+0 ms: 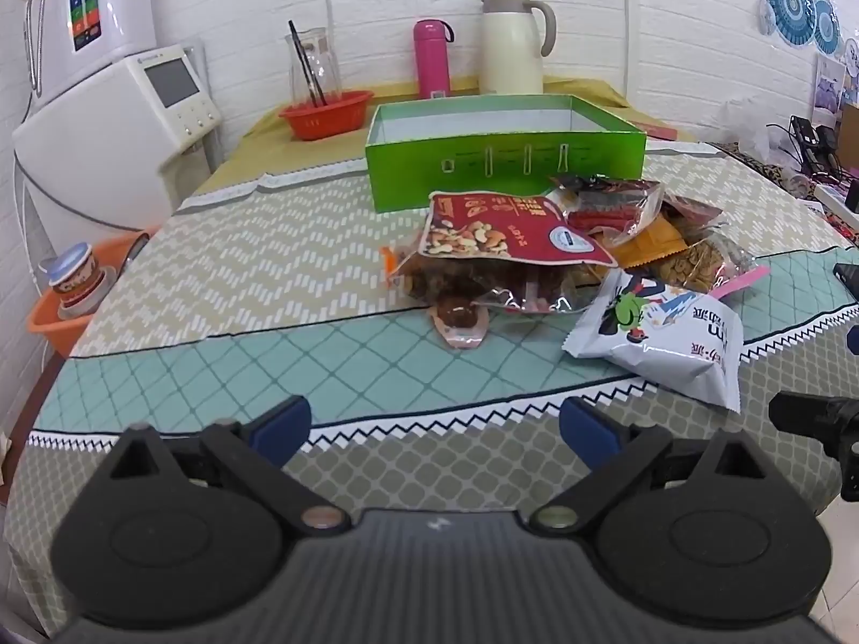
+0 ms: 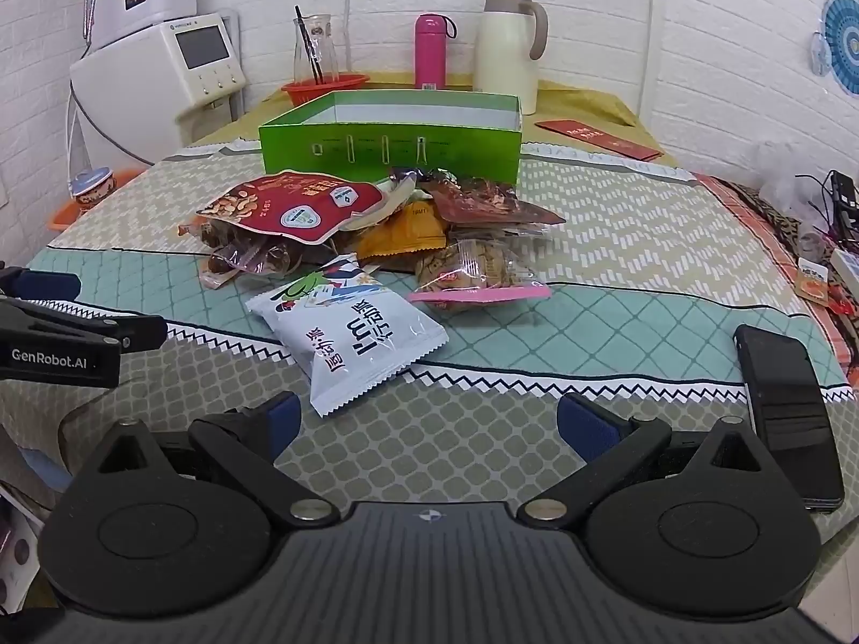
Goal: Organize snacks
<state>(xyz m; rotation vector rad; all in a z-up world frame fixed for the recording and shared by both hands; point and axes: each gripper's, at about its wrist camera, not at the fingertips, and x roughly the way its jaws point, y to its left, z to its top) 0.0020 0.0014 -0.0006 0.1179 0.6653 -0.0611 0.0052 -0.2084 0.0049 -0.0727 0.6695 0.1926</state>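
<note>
a: so where's everything sitting? going by the right wrist view here.

b: snack pile [image 2: 370,225] is mid-surface, about 12 o'clock from the right claw [image 2: 424,424]. red nut bag [image 2: 292,204] lies on top at the pile's 10 o'clock, orange packet [image 2: 408,233] in the middle, a clear bag with a pink strip [image 2: 478,279] at its 4 o'clock. the white snack bag [image 2: 354,335] lies flat at the pile's 6 o'clock, nearest the claw, its near corner close to the claw's left finger but not touching.

a: and the box?

b: green box [image 2: 392,147] is just behind the pile at 12 o'clock, open top, can't see anything inside from this angle. pink bottle [image 2: 429,51] and cream jug [image 2: 507,48] stand further back by the wall.

a: claws?

b: both spread wide with nothing between the fingers. left claw [image 1: 435,429] hangs over the near edge of the surface [image 1: 215,268], pile at its 1 o'clock, white bag at 2 o'clock. the two are side by side, each peeking into the other's view.

a: anything else close by?

b: black phone [image 2: 789,413] lies flat at the right claw's 3 o'clock, just beside the finger.
</note>
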